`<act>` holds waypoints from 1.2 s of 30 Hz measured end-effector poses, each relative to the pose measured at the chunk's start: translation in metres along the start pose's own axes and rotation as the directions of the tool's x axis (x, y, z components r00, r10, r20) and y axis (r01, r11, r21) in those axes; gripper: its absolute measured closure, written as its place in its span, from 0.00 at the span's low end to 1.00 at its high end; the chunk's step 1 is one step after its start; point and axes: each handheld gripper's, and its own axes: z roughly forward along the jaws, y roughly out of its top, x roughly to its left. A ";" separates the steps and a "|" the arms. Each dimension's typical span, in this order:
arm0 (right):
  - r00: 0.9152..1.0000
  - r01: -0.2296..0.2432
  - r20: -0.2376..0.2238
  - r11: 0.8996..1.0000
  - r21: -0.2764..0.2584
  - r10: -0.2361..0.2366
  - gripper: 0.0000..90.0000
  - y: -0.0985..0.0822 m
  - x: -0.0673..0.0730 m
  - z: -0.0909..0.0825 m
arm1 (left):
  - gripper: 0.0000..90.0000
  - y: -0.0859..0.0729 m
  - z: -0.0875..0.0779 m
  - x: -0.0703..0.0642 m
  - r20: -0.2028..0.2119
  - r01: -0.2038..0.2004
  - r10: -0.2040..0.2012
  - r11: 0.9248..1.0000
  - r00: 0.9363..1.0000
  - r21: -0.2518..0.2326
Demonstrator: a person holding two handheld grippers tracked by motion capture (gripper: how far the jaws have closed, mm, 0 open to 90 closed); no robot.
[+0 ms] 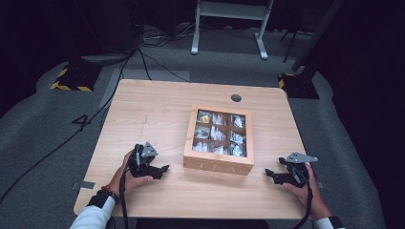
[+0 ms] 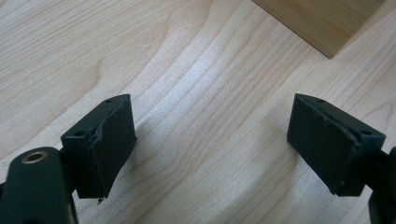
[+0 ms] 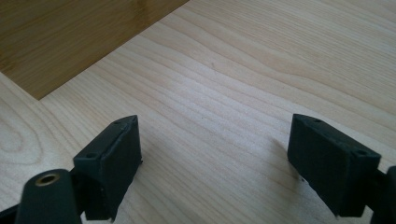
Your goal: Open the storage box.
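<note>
Tabletop [image 1: 157,114]: tea box [image 1: 218,164] between open jaws

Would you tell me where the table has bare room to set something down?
Bare wood lies left of the tea box, up to the table edge, and behind it. In front, between left gripper and right gripper, it is tighter.

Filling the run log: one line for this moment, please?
stage: pre-contact | left gripper: open, empty, left of box | right gripper: open, empty, right of box | wooden glass-lidded tea box: lid closed, untouched | light wooden table
</note>
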 end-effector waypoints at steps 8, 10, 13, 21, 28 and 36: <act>1.000 0.010 0.001 1.000 0.011 -0.010 0.23 0.002 0.001 -0.001 | 0.16 0.001 0.001 0.001 0.005 -0.010 0.010 1.000 1.000 0.003; 1.000 0.010 -0.005 1.000 0.007 -0.010 0.24 0.003 0.002 -0.002 | 0.16 0.003 0.001 0.001 0.007 -0.018 0.018 1.000 1.000 0.013; 0.998 0.022 -0.059 0.999 -0.044 -0.025 0.28 0.014 0.013 -0.012 | 0.18 0.007 0.004 -0.002 0.043 -0.029 0.029 1.000 0.999 0.009; 0.991 0.083 -0.096 0.991 -0.102 -0.093 0.31 0.032 0.038 -0.021 | 0.25 0.015 0.000 -0.009 0.100 -0.068 0.070 0.997 0.992 -0.024; 0.988 0.096 -0.106 0.988 -0.123 -0.110 0.31 0.039 0.046 -0.025 | 0.24 0.021 -0.006 -0.014 0.075 -0.087 0.090 0.995 0.993 -0.044; 0.984 0.125 -0.111 0.985 -0.120 -0.138 0.33 0.047 0.057 -0.024 | 0.25 0.025 -0.009 -0.016 0.057 -0.093 0.097 0.993 0.994 -0.068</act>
